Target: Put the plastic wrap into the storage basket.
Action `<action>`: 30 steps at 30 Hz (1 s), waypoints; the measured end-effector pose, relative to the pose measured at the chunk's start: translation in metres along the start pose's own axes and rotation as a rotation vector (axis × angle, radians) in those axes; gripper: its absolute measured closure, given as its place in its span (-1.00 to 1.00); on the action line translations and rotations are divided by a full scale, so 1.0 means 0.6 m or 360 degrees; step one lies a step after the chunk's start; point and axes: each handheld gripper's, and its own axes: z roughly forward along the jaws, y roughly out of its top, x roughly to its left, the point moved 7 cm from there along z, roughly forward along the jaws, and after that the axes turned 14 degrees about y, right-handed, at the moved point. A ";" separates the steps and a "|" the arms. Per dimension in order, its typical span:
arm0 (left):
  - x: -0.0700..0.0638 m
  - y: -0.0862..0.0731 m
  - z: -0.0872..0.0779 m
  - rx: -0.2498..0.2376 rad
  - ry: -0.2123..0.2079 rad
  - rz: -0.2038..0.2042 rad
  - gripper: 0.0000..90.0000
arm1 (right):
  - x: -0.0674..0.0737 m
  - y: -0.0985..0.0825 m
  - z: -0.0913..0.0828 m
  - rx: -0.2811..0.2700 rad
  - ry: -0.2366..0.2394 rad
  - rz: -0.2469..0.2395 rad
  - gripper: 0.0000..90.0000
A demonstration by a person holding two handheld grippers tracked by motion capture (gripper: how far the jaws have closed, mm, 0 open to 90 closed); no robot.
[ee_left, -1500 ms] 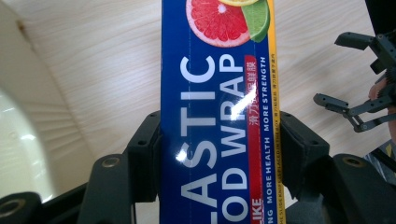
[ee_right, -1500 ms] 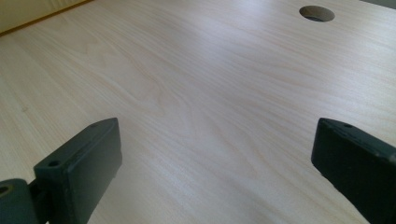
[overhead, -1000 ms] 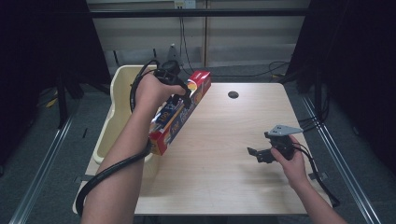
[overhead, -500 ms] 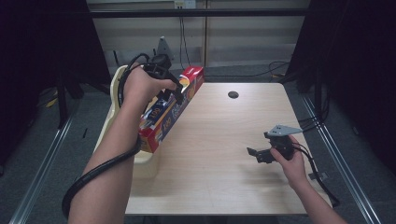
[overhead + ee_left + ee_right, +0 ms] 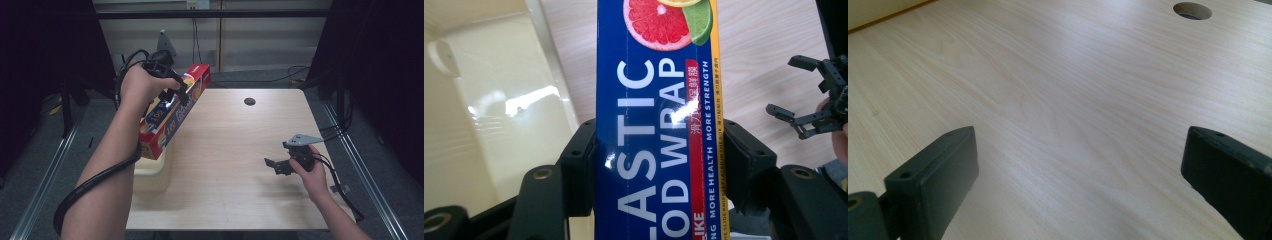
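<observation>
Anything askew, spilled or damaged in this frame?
Nothing damaged or spilled. The long blue-and-red plastic wrap box is off the table and tilted, but only because the left gripper clamps it across its width, above the cream plastic bin. The right gripper rests open on the light wooden table.

Tabletop mostly bare wood, wide open between the two hands. Cream bin sits at the left edge. Plastic wrap box, clamped in the left gripper, hangs tilted over bin and table edge, blocking that corner. Right gripper occupies the right side, jaws apart. Round hole near far edge.
</observation>
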 end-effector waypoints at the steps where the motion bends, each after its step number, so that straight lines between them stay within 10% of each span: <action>1: 0.002 0.000 -0.003 -0.0002 0.0002 -0.0006 -0.08 | 0.000 0.000 0.000 0.0003 0.0005 -0.0002 -0.96; 30: 0.055 -0.032 -0.041 -0.0035 0.0048 -0.0116 -0.08 | 0.000 0.002 0.006 0.0012 0.0010 -0.0018 -0.96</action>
